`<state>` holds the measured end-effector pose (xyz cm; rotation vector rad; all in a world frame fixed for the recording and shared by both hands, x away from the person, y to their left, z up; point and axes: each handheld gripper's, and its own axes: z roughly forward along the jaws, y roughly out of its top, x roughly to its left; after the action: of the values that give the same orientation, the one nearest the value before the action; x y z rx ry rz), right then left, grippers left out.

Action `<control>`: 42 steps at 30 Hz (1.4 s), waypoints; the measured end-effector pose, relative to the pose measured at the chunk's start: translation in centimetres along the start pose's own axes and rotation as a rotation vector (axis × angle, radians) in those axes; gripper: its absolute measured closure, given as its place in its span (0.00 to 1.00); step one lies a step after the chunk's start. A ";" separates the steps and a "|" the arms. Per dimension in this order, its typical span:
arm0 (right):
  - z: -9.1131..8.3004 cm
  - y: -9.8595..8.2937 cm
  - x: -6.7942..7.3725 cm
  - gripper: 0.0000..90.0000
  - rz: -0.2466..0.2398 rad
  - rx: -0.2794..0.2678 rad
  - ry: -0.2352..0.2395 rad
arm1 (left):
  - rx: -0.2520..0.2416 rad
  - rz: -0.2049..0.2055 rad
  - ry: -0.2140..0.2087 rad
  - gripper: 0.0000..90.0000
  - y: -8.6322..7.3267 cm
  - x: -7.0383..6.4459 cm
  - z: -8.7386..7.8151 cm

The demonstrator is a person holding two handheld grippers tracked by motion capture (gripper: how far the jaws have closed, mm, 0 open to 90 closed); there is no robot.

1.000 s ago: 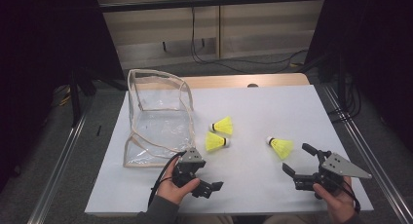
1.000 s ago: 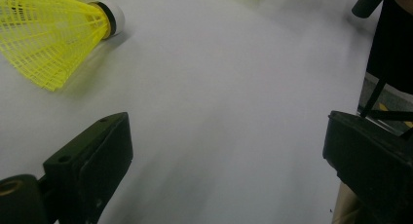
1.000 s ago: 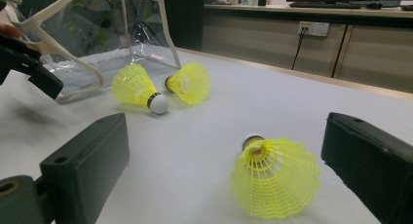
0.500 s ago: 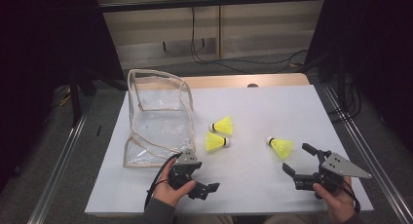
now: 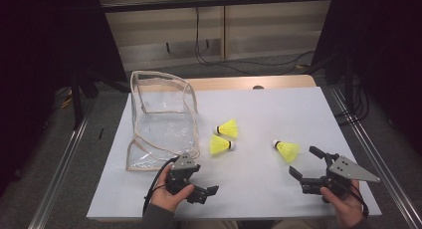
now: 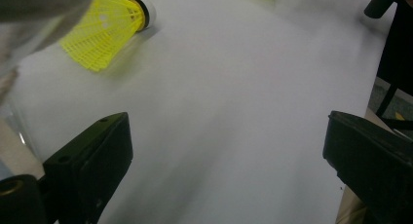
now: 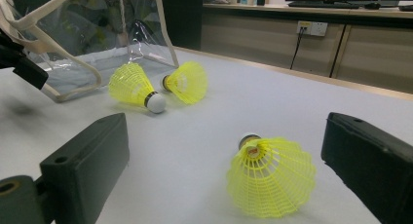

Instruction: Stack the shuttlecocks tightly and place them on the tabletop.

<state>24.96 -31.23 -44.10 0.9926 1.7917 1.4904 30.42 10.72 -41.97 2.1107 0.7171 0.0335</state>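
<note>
I hold my left gripper (image 5: 205,193) low over the near edge of the white table (image 5: 278,109), jaws spread wide with nothing between them. In the left gripper view its jaws frame bare table surface; one yellow shuttlecock (image 6: 108,25) lies ahead at upper left, blurred, cork end pointing right.

My right gripper (image 5: 308,165) rests near the front right corner, jaws also wide apart and empty. The nearest shuttlecock (image 5: 286,149) lies on the table just beyond its jaw tips, not touching them. In the right gripper view this shuttlecock (image 7: 270,174) sits between and ahead of the two jaws, skirt toward the camera, cork away.

Two more shuttlecocks lie close together near the table centre: the farther one (image 5: 227,128) and the nearer one (image 5: 220,145), just beside each other; I cannot tell if they touch. Both are near the right wall of the clear plastic bag (image 5: 161,120), which stands on the left part of the table, its beige-trimmed opening facing up.
</note>
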 end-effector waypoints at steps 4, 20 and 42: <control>0.0 0.0 0.1 0.03 -0.007 0.001 0.004 | -0.002 -0.001 0.000 0.05 -0.2 0.4 -0.4; -0.1 -0.1 -0.1 0.03 -0.014 0.004 -0.002 | -0.046 -0.011 0.030 0.04 -1.5 1.7 -2.5; 0.4 0.0 0.1 0.03 -0.023 0.010 0.013 | -0.072 -0.017 0.064 0.04 -2.7 3.2 -4.1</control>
<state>25.25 -30.97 -44.21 0.9666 1.8158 1.4783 30.62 16.54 -42.24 2.0422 0.7604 0.1163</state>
